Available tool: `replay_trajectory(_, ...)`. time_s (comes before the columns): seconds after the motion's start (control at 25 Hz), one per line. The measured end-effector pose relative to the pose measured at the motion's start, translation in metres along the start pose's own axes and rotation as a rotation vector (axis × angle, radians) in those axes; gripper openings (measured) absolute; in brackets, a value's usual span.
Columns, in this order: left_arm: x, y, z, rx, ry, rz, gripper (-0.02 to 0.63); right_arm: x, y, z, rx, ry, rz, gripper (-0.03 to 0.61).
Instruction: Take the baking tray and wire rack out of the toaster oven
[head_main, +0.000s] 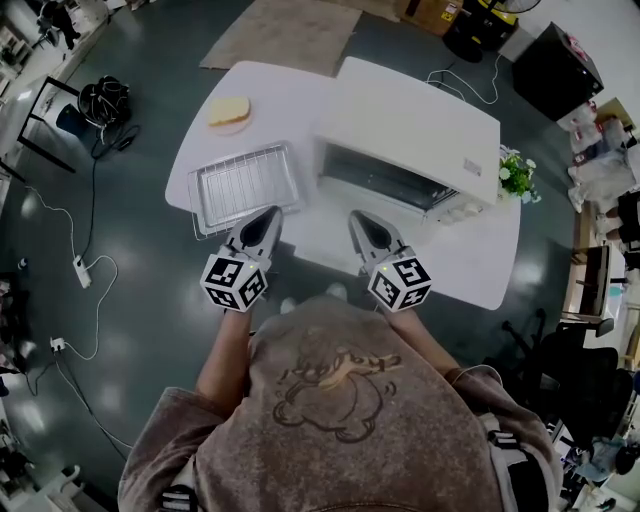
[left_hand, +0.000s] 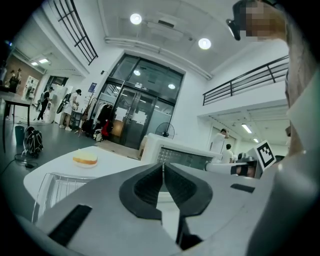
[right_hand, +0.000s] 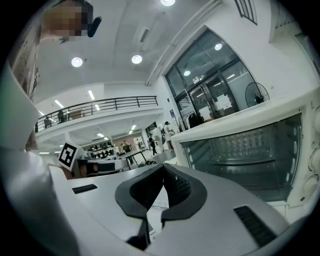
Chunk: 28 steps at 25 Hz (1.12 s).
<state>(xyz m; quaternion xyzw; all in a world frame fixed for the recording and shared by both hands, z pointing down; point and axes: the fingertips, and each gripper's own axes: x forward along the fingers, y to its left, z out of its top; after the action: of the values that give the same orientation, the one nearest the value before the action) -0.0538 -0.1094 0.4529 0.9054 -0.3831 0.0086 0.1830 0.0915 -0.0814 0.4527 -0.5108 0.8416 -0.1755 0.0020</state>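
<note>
The baking tray (head_main: 245, 183) with the wire rack (head_main: 232, 190) lying in it rests on the white table (head_main: 460, 270), left of the white toaster oven (head_main: 410, 125). The oven's front opening (head_main: 385, 178) faces me, and its cavity (right_hand: 255, 155) looks empty in the right gripper view. My left gripper (head_main: 268, 217) hovers at the tray's near right corner, jaws shut with nothing between them (left_hand: 163, 165). My right gripper (head_main: 358, 218) hangs in front of the oven, also shut and empty (right_hand: 163, 166). The rack's wires (left_hand: 55, 187) show low at the left in the left gripper view.
A slice of bread on a plate (head_main: 229, 112) sits at the table's far left. A small potted plant (head_main: 517, 172) stands to the right of the oven. Cables and a power strip (head_main: 82, 270) lie on the floor at the left, and a black box (head_main: 555, 65) stands at the far right.
</note>
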Motion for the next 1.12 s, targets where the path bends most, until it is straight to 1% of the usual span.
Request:
replay_trajectory(0.16,-0.002,0.008,0.003,-0.024,-0.013,0.021,0.011,0.003,0.0,0.005,-0.007,-0.002,0.004,0.002)
replay_trajectory(0.28,-0.001,0.01,0.006,-0.05,-0.025,0.022,0.011,0.007,0.001,0.006,-0.006,-0.002,0.006,0.002)
replay_trajectory(0.44,0.001,0.011,0.003,-0.062,-0.018,0.023,0.009,0.01,0.0,0.002,-0.003,0.002,0.004,0.002)
replay_trajectory(0.68,0.003,0.012,-0.004,-0.057,0.008,0.033,0.01,0.012,-0.004,0.006,-0.005,0.001,0.0,0.0)
replay_trajectory(0.92,-0.001,0.013,-0.008,-0.068,0.018,0.039,0.009,0.013,-0.003,0.003,0.018,0.007,-0.002,0.002)
replay_trajectory(1.12,-0.002,0.016,-0.013,-0.069,0.031,0.05,0.01,0.012,-0.003,0.0,0.012,0.019,-0.001,0.002)
